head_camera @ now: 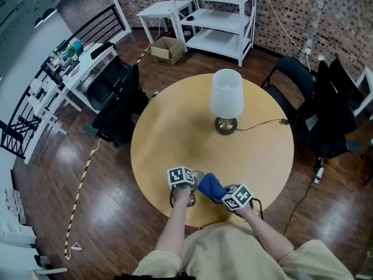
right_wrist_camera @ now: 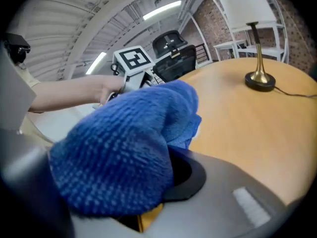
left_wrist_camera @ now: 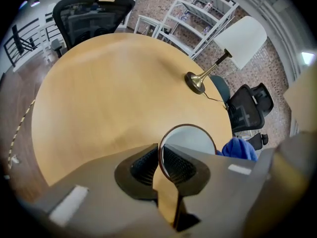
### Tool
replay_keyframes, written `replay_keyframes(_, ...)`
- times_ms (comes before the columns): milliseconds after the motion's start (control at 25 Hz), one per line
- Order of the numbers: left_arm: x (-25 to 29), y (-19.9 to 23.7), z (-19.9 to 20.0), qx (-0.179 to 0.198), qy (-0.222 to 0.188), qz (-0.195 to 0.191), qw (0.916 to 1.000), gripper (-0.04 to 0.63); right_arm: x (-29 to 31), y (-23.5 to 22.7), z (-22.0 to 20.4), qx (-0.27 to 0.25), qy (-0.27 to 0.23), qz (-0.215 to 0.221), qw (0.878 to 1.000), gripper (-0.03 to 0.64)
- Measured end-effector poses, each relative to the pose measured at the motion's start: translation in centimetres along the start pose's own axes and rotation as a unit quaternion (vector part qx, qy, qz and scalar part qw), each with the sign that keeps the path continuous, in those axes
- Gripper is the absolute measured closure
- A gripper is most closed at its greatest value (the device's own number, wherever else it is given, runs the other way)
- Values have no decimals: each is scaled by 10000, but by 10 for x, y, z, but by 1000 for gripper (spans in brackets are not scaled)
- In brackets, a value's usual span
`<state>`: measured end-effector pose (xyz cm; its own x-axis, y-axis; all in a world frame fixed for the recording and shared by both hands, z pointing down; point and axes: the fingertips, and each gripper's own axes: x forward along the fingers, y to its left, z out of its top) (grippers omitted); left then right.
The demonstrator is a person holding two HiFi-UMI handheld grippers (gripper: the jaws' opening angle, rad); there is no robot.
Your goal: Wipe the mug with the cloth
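Left gripper view: the left gripper (left_wrist_camera: pixel 159 163) is clenched on the mug's (left_wrist_camera: pixel 190 142) rim. The mouth faces the camera and the long axis runs down toward the round table (left_wrist_camera: pixel 109 93).

Right gripper view: the right gripper (right_wrist_camera: pixel 148 195) grasps a bunched blue cloth (right_wrist_camera: pixel 124 148).

Head view: the cloth sits just beside the mug at the table's near edge.
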<state>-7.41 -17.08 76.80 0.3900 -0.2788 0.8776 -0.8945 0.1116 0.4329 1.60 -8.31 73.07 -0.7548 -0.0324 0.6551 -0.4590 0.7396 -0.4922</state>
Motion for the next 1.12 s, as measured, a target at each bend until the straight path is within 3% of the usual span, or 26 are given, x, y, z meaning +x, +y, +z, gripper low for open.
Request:
replay_keyframes(200,-1,3,2,314,78,-159,9994,568,4,-31,-20,614,223,-368,9972,558)
replay_keyframes(400,-1,-4,3,821,200,-341,9958,568,22,-43,-8,517,442,-395,9969,558)
replay_keyframes(560,0,-2,5,817,213,-302,9960,568,38,-51,0,333,577,-239,9975,558)
replay_keyframes(840,0,10,11,601,66,5,9982,563,16,-34,23,249,-281,898,9952,558)
replay_keyframes(1120,-1,3,14,497,-93,133,9986,566,-4,-1,64,943,-1302,1433,9765,558)
